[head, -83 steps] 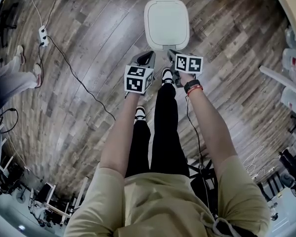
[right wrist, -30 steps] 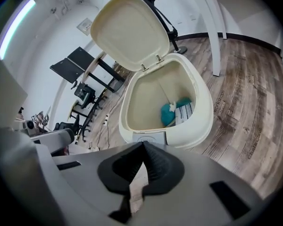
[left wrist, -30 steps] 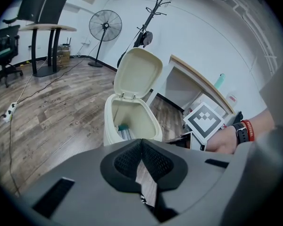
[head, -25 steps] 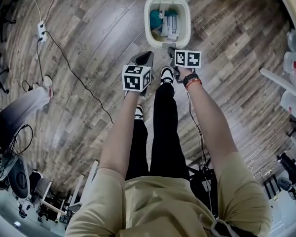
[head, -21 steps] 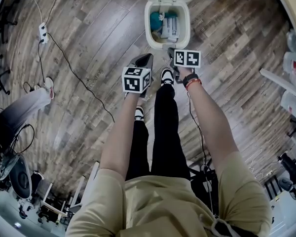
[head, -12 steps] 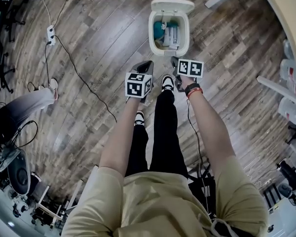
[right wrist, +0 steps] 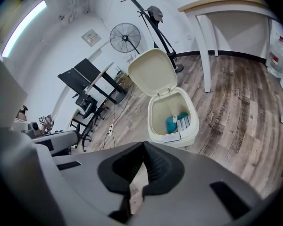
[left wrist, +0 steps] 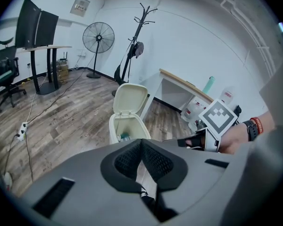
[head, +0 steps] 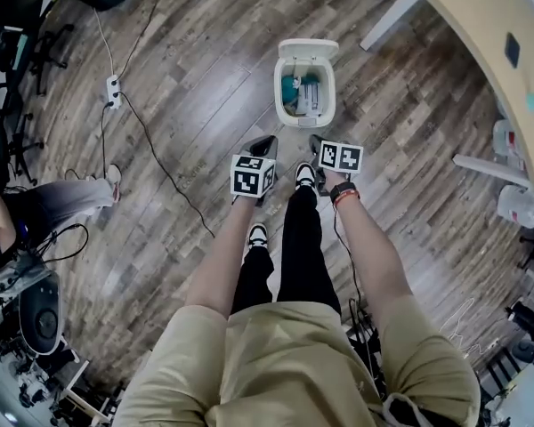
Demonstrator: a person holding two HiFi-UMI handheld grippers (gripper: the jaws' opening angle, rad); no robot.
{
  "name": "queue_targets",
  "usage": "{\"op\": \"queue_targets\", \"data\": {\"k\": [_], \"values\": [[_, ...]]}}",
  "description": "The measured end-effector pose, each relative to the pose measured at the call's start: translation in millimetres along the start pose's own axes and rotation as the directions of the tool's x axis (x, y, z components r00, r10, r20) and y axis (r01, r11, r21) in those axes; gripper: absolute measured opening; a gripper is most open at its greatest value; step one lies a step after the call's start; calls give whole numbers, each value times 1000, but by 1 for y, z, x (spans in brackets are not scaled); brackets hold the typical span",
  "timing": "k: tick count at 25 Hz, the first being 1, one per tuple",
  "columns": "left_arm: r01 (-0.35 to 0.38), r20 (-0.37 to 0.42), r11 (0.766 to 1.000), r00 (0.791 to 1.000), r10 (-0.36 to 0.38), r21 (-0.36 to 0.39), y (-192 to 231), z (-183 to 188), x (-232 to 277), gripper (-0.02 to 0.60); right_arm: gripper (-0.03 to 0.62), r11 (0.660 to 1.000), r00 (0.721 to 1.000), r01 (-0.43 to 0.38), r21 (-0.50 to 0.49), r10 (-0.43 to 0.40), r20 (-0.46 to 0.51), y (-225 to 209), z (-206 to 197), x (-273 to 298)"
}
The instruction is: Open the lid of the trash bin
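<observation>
The bin point(head: 304, 96) sits on the floor at 12 o'clock, well apart from both grippers, with its lid point(head: 308, 50) upright and open. The left gripper point(head: 266, 141) and right gripper point(head: 315, 140) have their jaws closed on nothing. A knock to the bin would likely drop the lid shut. Count: one bin, one lid, two grippers, and two bits of trash point(right wrist: 171, 124) as far as shows.

No text, label or number is legible.
</observation>
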State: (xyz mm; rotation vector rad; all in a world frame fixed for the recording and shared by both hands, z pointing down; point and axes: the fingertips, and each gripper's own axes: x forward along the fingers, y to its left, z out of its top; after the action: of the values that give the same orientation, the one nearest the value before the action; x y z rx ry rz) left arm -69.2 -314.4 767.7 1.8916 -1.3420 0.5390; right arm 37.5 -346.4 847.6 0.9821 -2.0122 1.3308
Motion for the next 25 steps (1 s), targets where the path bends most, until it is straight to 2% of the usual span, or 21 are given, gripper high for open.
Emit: {"op": "queue_targets", "data": {"k": [4, 8, 11, 14, 19, 25], "values": [[0, 10, 1000, 1000, 0, 12, -14, 11, -46, 23, 14, 1000, 999, 15, 4, -15, 48, 27, -5, -44], [2, 30, 999, 1000, -3, 37, -29, 19, -94, 23, 12, 998, 997, 26, -50, -23, 76, 56, -15, -90], [13, 74, 999, 997, -16, 44, -40, 32, -129, 23, 12, 995, 993, 13, -102, -2, 115, 84, -16, -121], [17, 126, 998, 992, -23, 52, -51, 47, -162, 23, 12, 989, 986, 37, -144, -13, 166, 107, -12, -159], [10, 203, 995, 979, -31, 104, -79, 71, -217, 23, 12, 970, 959, 92, -223, -25, 284, 148, -7, -229], [-48, 296, 985, 955, -4, 167, -117, 99, -291, 23, 12, 960, 919, 111, -258, -1, 394, 200, -13, -305]]}}
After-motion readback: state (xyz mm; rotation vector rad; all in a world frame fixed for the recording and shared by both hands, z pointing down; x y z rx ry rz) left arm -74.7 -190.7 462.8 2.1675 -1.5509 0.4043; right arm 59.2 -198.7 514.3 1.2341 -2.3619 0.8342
